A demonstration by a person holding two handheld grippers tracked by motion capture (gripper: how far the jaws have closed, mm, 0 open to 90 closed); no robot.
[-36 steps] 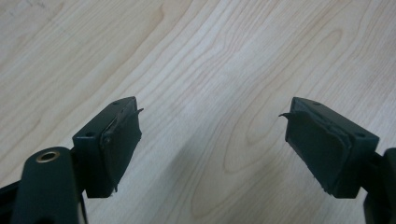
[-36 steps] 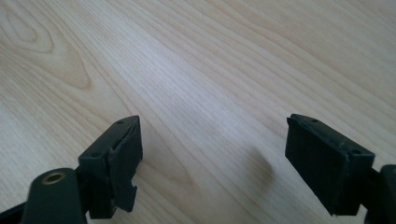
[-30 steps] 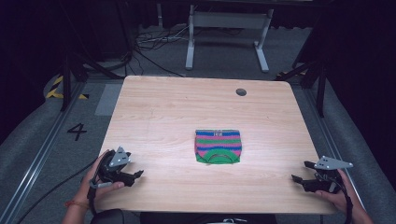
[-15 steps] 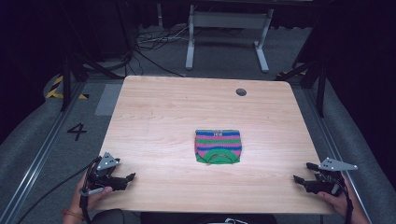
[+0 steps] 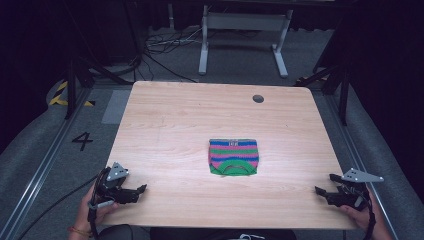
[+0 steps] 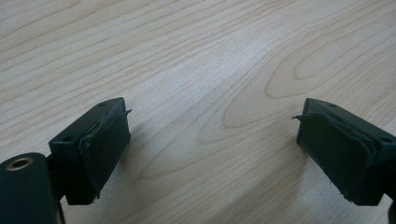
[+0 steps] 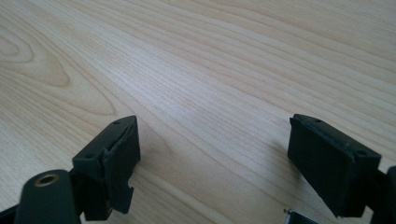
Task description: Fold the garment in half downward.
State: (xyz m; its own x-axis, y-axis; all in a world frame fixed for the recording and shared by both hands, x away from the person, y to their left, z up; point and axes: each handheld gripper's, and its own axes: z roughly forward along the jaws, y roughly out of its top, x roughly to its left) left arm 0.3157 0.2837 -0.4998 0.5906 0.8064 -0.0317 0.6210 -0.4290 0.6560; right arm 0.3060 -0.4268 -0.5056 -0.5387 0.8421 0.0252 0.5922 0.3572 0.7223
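Overhead light falls brightly on the wooden table (image 5: 175, 130), strongest near its centre; the surrounding floor (image 5: 45, 150) at the frame edges stays dim. Both gripper views are evenly lit, with near jaws slightly soft and short shadows beneath them.

Garment's (image 5: 233, 157) small label perhaps unreadable

One striped knitted piece (image 5: 233, 157) lies on one wooden table (image 5: 165, 125), with two grippers, left (image 5: 134, 192) and right (image 5: 322, 192).
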